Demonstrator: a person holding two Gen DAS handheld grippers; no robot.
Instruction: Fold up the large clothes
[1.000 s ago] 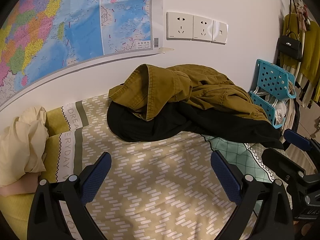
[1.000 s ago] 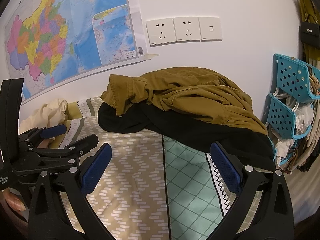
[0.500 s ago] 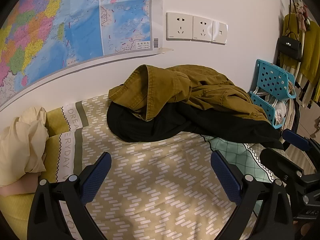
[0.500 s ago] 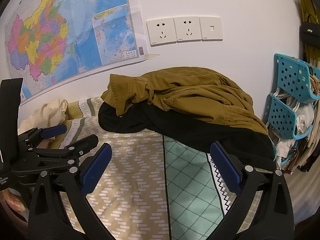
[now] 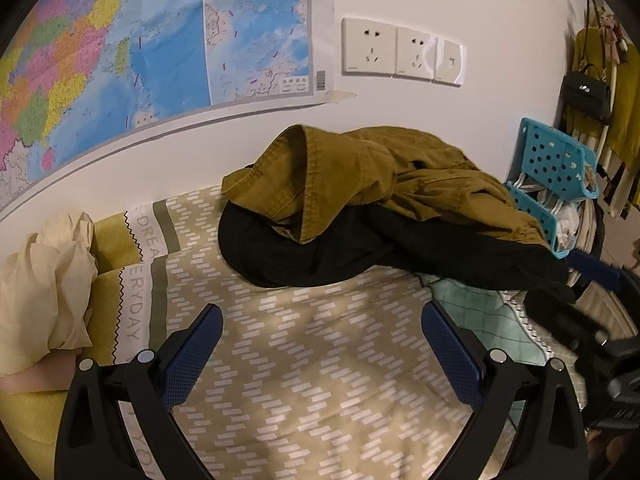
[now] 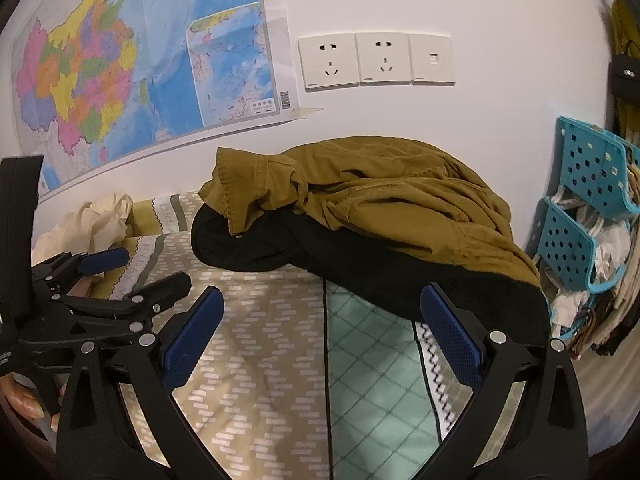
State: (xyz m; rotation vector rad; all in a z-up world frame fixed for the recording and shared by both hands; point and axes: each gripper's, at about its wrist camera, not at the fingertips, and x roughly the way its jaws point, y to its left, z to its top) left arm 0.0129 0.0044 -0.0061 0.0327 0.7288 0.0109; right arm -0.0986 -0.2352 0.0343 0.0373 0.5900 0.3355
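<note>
Both grippers hover above the near part of the bed [image 5: 320, 368], and nothing is grasped yet. The left gripper [image 5: 318, 354] has its jaws wide apart and empty, with only the patterned bedcover between them. The right gripper [image 6: 320, 336] is the same: wide jaws, holding nothing, pointing toward the pile of clothes. The olive-brown jacket [image 6: 384, 204] lies crumpled at the far side of the bed, close to the white wall, and it rests on top of a black garment [image 6: 360, 272] that spreads out below it toward the right edge. One brown sleeve or hem end [image 5: 296, 184] is turned up and hangs over the black cloth on the left side of the pile. I think the jaws are kept wide because the next step is to reach for the jacket, and thick cloth needs a wide opening. The free area of bedcover in front is probably left clear as the place to spread and fold. Which part of the jacket is the collar I cannot tell. At the far left lies a cream cloth [image 5: 44, 292] near the pillow, and a blue plastic rack [image 6: 584, 208] stands at the right.
</note>
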